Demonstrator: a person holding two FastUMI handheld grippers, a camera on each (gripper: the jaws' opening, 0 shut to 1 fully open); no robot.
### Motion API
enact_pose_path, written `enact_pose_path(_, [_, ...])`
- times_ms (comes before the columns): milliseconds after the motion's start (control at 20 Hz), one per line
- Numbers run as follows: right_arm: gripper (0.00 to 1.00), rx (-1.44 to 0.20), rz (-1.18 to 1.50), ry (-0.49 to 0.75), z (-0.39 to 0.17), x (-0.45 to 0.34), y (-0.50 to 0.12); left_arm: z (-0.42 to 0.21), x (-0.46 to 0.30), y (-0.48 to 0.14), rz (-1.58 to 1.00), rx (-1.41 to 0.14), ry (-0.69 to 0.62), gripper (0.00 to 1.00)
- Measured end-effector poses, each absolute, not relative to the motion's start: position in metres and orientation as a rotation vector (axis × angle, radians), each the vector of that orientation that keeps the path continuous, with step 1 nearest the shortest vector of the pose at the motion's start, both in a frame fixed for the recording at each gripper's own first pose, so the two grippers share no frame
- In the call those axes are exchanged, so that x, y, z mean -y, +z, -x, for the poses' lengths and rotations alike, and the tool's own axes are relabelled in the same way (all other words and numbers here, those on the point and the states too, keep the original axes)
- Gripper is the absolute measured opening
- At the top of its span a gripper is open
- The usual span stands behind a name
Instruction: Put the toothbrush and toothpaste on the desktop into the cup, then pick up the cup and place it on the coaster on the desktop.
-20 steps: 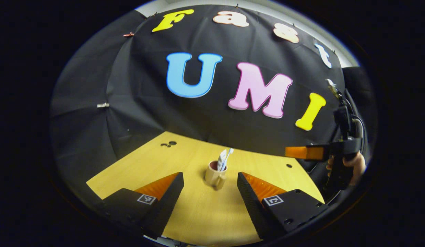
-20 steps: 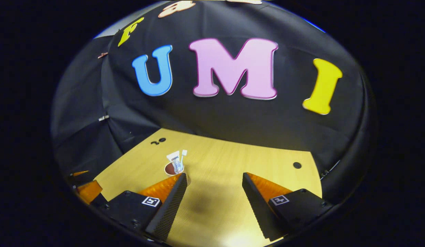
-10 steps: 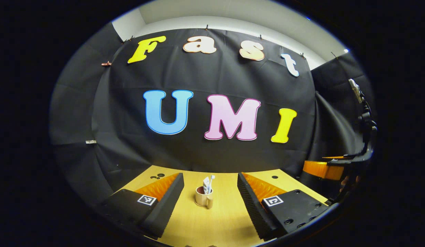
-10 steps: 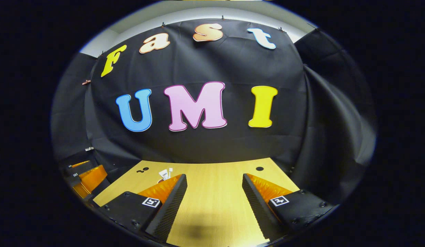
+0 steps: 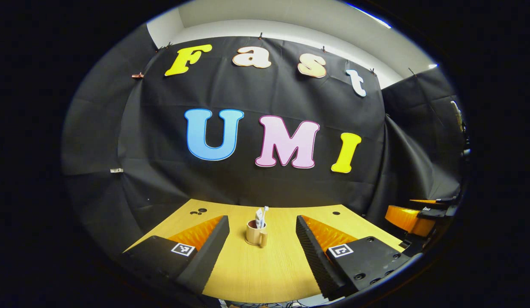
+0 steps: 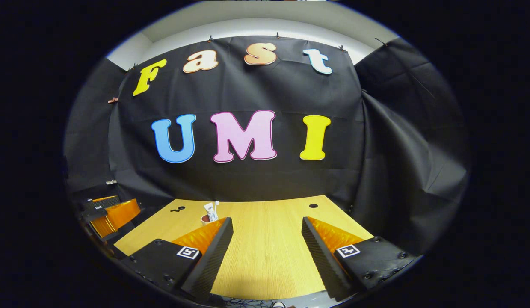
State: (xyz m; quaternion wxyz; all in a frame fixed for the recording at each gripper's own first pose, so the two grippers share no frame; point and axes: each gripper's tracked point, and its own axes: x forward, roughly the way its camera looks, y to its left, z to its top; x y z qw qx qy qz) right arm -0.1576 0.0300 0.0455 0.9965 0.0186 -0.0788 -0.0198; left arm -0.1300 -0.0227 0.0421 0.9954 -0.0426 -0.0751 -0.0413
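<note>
In the left gripper view, the left gripper (image 5: 262, 239) hangs over the near part of the wooden desk (image 5: 265, 273) with its jaws spread wide and nothing between them. Straight ahead, framed in the gap between the two fingers but well apart from them, stands the cup (image 5: 255, 233), upright, its handle turned toward the camera. The toothpaste (image 5: 259, 217) and the toothbrush (image 5: 264, 214) stand in it, leaning a little and poking above the rim. At the far right edge of this view a part of the right gripper (image 5: 412, 216) shows, off the side of the desk.

In the right gripper view, the other gripper shows at the far left, beyond the desk edge. Next comes the cup again, its lower part hidden behind the right gripper's own left finger, with the toothpaste and toothbrush rising from it. The right gripper's jaws are also wide apart and empty, above bare wood.

I judge the loading step done, since both items are in the cup. Whether the cup sits on a coaster I cannot tell; none is plain under it or elsewhere on the desk. If it does, the task is finished; if not, the next move calls for reaching forward, closing on the cup body and carrying it level so nothing tips out
</note>
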Motion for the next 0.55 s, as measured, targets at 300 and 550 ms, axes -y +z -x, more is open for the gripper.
enact_pose_path(300, [0.99,0.17,-0.039,-0.046,0.157,-0.03,0.054,0.132,0.01,0.054,0.087,0.169,-0.068,0.97])
enact_pose_path(550, [0.99,0.18,-0.056,-0.062,0.152,-0.024,0.059,0.129,0.004,0.058,0.094,0.173,-0.053,0.97])
